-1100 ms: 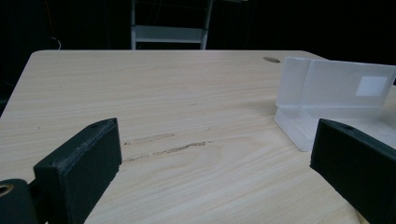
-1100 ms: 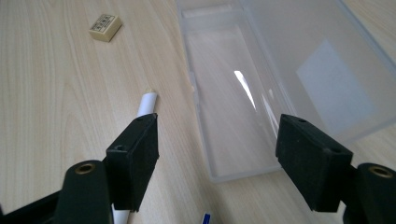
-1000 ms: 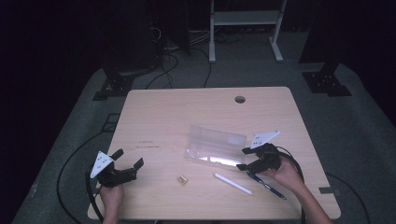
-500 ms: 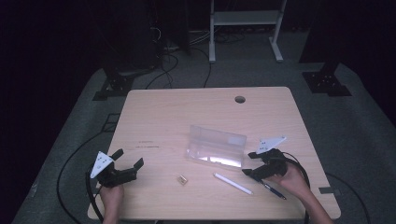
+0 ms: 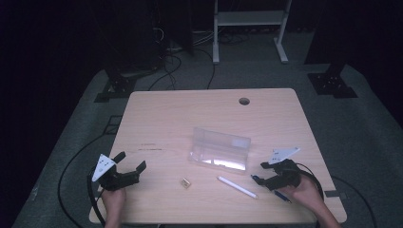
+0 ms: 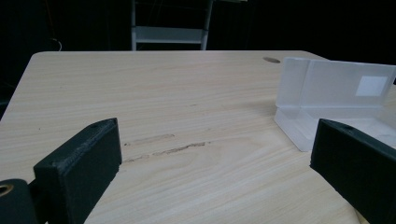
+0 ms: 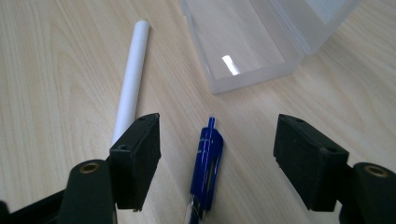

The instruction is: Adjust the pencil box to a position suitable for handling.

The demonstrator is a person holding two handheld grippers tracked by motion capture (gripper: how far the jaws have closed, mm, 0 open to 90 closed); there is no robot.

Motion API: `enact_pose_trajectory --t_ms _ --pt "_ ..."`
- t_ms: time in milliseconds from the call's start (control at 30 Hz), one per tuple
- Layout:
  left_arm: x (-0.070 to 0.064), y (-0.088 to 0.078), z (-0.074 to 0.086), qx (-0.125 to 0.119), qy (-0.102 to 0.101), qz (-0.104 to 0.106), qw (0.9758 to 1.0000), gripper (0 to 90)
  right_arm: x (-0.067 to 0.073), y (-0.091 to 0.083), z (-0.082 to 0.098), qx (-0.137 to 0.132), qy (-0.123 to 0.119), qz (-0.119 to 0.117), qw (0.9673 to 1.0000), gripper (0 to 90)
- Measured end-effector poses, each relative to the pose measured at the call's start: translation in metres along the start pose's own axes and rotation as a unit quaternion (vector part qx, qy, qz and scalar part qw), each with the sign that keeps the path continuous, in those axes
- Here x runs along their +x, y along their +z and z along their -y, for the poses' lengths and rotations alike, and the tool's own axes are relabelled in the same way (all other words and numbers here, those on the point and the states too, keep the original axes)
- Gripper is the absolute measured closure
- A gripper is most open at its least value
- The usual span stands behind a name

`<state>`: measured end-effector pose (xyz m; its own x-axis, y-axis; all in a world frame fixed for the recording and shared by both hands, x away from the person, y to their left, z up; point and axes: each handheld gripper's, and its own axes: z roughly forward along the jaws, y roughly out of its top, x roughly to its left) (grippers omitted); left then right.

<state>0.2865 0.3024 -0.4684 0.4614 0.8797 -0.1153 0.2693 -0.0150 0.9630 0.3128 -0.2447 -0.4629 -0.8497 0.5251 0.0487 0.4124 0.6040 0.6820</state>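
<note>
Near the bench's front right corner, the right hand-held gripper has its jaws apart, just narrowing, astride a blue pen lying flat and ungripped. Its long axis runs straight away from the hand-held gripper toward the clear plastic case. Far across, the left hand-held gripper rests open.

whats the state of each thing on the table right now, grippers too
clear plastic box: lid open, nothing inside
blue pen: lying flat between the right gripper's jaws, not gripped
white pen: lying flat, untouched
small brass piece: lying loose
right gripper: jaws open, just been closing slightly
left gripper: jaws open, holding nothing
</note>
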Motion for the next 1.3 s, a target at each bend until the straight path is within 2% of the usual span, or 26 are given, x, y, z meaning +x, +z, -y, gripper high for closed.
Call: enact_pose_trajectory --t_ms 500,867,1067,1300 --pt "-0.001 0.000 0.000 -0.001 0.001 -0.001 1.0000 1.1 0.009 -0.011 0.027 0.008 0.007 0.004 0.9999 46.4" --pt "0.000 0.000 0.000 -0.001 0.001 -0.001 1.0000 1.1 0.012 -0.014 0.042 0.004 0.025 0.009 0.9996 52.9" --pt "-0.001 0.000 0.000 -0.002 0.000 -0.002 1.0000 1.1 0.015 -0.016 0.046 0.001 0.018 0.015 0.9997 62.9" --pt "0.000 0.000 0.001 -0.001 0.000 -0.002 1.0000 1.1 0.017 -0.017 0.048 -0.002 0.015 0.019 0.9997 70.2"
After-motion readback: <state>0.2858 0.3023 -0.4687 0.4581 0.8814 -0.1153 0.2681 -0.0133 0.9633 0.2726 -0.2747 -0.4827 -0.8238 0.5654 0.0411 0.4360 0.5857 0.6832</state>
